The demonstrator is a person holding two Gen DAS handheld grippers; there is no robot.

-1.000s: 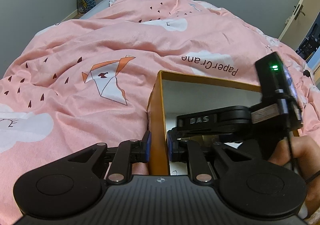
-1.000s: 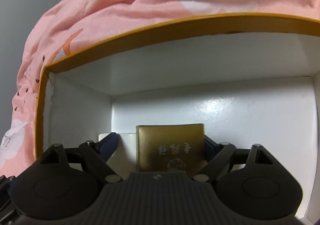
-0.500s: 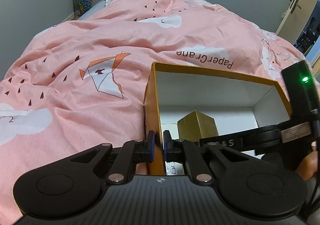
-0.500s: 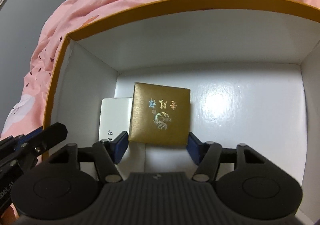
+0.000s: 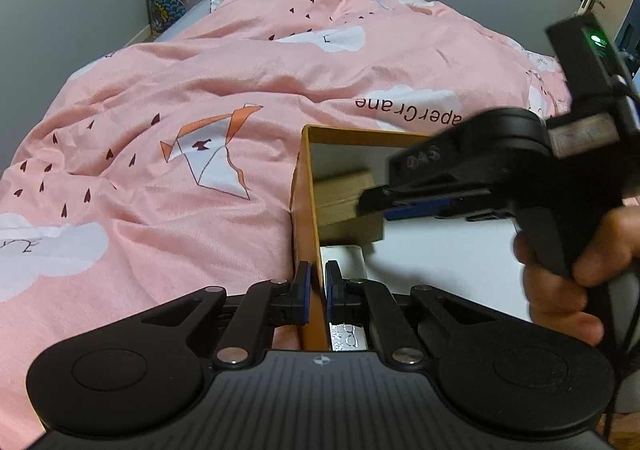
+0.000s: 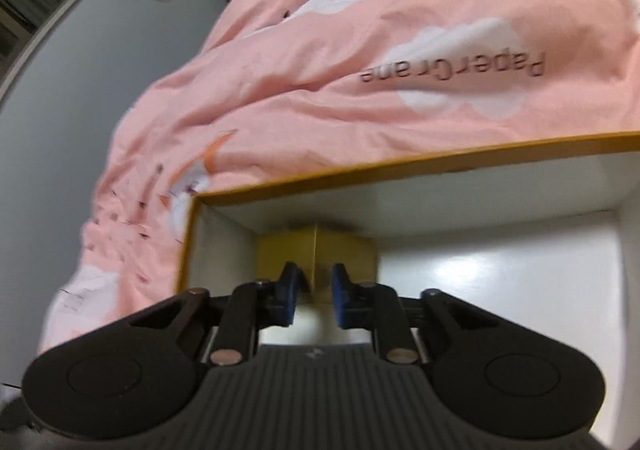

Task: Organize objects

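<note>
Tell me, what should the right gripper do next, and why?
Probably lift the right gripper out of the box. Its jaws have just been closing with nothing between them, the gold pack already sits inside, and the left gripper grips the box wall.

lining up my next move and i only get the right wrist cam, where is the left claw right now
observer: the left claw is shut on the left wall of the orange box, one pad inside and one outside.
operator: anything on the box floor near it
observer: yes, a flat white item lies on the floor just past the inner pad, nearer the left claw than the gold box.
operator: and behind my claw
observer: a hand grips its handle, above the box's right side.
</note>
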